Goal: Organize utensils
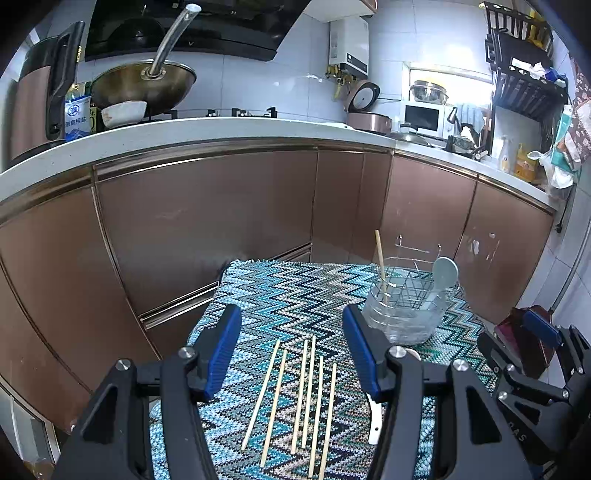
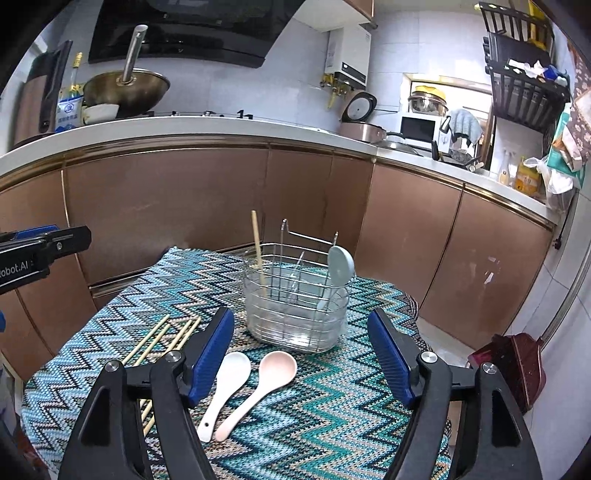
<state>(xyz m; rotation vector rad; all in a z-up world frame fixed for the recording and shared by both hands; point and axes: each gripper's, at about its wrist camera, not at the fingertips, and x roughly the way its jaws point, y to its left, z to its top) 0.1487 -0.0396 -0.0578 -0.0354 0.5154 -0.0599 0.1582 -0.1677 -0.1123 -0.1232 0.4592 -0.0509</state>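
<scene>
Both the left gripper (image 1: 291,352) and right gripper (image 2: 301,354) gape wide, holding nothing. Left of the caddy (image 2: 295,314), six chopsticks (image 1: 295,398) lie loose; two spoons (image 2: 251,387) lie before it. One chopstick (image 2: 258,251) and a spoon (image 2: 340,266) stand inside, likely sorted.

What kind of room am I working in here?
A home kitchen, most likely: a wok sits on the stove under a range hood, with a rice cooker and microwave on the counter.
</scene>
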